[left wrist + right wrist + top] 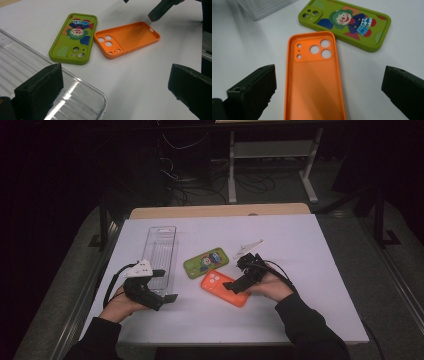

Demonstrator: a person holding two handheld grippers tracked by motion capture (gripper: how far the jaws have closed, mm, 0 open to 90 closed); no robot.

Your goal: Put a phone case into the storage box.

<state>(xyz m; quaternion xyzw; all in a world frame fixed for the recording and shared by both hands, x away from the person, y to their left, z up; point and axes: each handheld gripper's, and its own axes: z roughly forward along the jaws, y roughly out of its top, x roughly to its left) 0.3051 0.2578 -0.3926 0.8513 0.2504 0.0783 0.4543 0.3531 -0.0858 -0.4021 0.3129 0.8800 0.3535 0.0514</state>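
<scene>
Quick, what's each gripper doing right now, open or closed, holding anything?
Left gripper: open, holding nothing, one jaw over the clear tray.
Right gripper: open, holding nothing, jaws either side of the orange phone case.

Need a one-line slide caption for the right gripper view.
Open right gripper poised over the orange phone case, hollow side up, with the green clown case beyond.

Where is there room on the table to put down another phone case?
The white table lies bare right of the right claw, and along the near edge between the sleeves. It is crowded in the middle: clear tray, green case and orange case lie close together.
</scene>
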